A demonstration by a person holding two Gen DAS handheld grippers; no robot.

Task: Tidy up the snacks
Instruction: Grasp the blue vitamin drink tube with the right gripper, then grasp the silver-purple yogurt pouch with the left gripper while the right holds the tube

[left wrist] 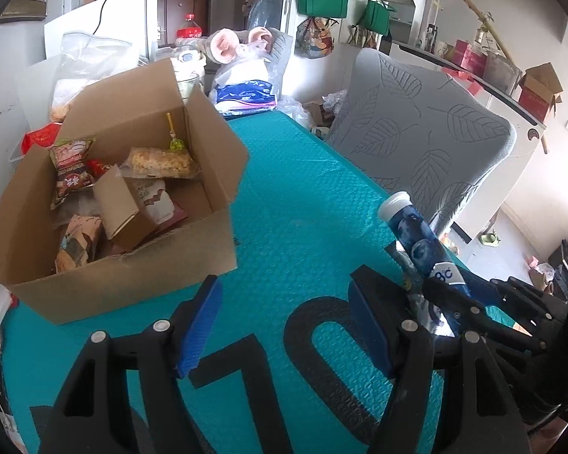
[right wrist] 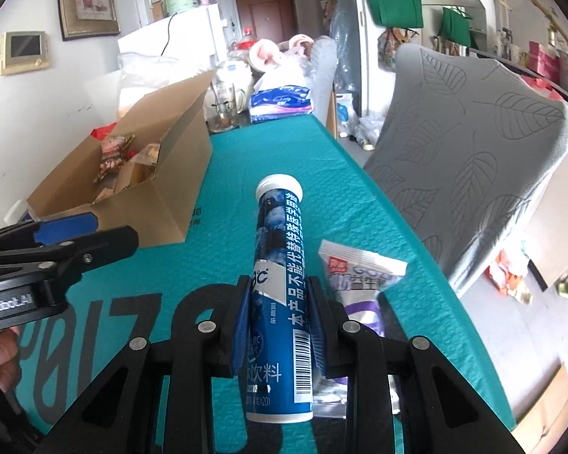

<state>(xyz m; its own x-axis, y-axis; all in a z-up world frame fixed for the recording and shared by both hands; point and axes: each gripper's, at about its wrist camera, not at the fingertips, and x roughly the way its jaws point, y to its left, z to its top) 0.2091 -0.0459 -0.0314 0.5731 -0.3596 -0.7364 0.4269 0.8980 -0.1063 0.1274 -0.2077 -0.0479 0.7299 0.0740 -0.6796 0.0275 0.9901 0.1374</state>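
Right wrist view shows the right claw [right wrist: 278,325] closed on a blue tube [right wrist: 278,265] with a white cap and blueberry print. Both blue pads [right wrist: 241,325] press on the sides of the tube around its middle part, and the tube points forward, away from the camera, with the cap at the far end. The tube is lifted above the table [right wrist: 246,174], which has a teal textured cover with big black characters on it.

Just to the right of the tube, a white and purple snack packet [right wrist: 359,276] lies flat on the table, partly under the right finger of the claw.

On the left side of the table stands an open cardboard box [left wrist: 132,265]. Inside it are several snacks: a dark red packet [left wrist: 72,170] leaning at the left wall, a clear pack of puffed yellow pieces [left wrist: 159,162] near the back, a small brown carton [left wrist: 123,208] in the middle, and one more packet [left wrist: 79,242] near the front corner. The flaps of the box stand open.

Left wrist view shows the left claw [left wrist: 284,321] wide open, with nothing between its blue pads [left wrist: 200,325]. It hovers over the black characters on the cover, near the front right corner of the box. In the same view the tube appears at the right, tilted upward in the other claw.

A grey chair [left wrist: 428,128] with leaf pattern stands beside the right edge of the table.
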